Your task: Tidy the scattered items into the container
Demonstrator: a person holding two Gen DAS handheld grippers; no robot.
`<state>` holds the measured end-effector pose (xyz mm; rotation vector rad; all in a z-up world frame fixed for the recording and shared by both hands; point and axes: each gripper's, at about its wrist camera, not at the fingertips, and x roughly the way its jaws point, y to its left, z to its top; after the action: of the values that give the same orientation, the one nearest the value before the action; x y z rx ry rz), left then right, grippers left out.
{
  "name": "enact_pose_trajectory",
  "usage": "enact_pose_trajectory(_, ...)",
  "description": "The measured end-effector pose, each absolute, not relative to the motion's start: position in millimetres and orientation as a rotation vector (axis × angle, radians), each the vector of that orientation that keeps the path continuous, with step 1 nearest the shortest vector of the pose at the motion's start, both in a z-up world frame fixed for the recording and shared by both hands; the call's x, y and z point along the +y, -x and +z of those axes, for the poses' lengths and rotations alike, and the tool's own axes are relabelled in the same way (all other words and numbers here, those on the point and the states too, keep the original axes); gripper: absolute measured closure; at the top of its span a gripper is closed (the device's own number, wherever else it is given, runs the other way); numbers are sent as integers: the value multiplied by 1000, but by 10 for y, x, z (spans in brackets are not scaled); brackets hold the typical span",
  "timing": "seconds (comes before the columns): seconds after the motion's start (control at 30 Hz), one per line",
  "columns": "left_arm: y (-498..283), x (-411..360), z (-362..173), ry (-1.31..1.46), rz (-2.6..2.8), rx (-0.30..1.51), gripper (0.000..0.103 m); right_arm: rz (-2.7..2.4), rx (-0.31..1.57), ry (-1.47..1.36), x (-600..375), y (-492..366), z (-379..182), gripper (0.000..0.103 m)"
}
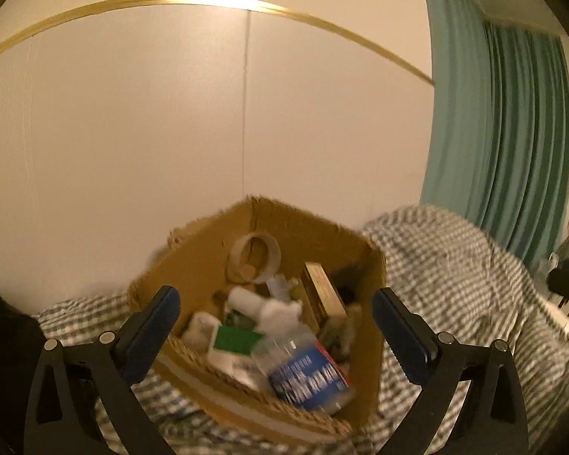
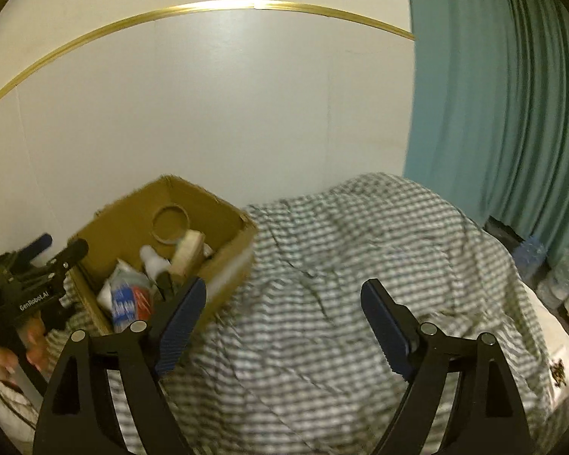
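An open cardboard box [image 1: 303, 223] sits on a checked blanket [image 1: 455, 265] by the wall. It holds a tape roll [image 1: 255, 258], a white bottle [image 1: 261, 303], a green-and-white packet [image 1: 235, 341], a blue-and-red labelled plastic bottle [image 1: 307, 375] and a brown box [image 1: 322, 292]. My left gripper [image 1: 277, 333] is open and empty, just in front of the box. The box [image 2: 223, 208] also shows in the right wrist view, at left. My right gripper [image 2: 284, 326] is open and empty over the blanket [image 2: 360, 246], to the right of the box. The left gripper [image 2: 57, 254] shows there too.
A teal curtain [image 2: 493, 113] hangs at the right. Plastic water bottles [image 2: 565, 273] stand on the floor beyond the bed's right side. A white wall with a gold trim line [image 2: 208, 5] is behind the box.
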<state>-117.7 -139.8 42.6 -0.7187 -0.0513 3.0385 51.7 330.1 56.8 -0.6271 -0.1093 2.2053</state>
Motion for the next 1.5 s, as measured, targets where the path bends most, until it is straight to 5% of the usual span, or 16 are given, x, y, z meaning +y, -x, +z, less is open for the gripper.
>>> enact_pose_trajectory(0.4, 1149, -1201, -104, 856, 3046, -176, 0, 2180, -55, 601, 3451, -744, -2, 14)
enact_pose_trajectory(0.63, 1014, -1098, -59, 767, 3090, -90, 0, 2120, 17, 591, 3595, -736, -143, 0)
enact_pose_trajectory(1.5, 947, -1054, -52, 748, 3101, -78, 0, 2102, -34, 602, 3549, -731, -228, 0)
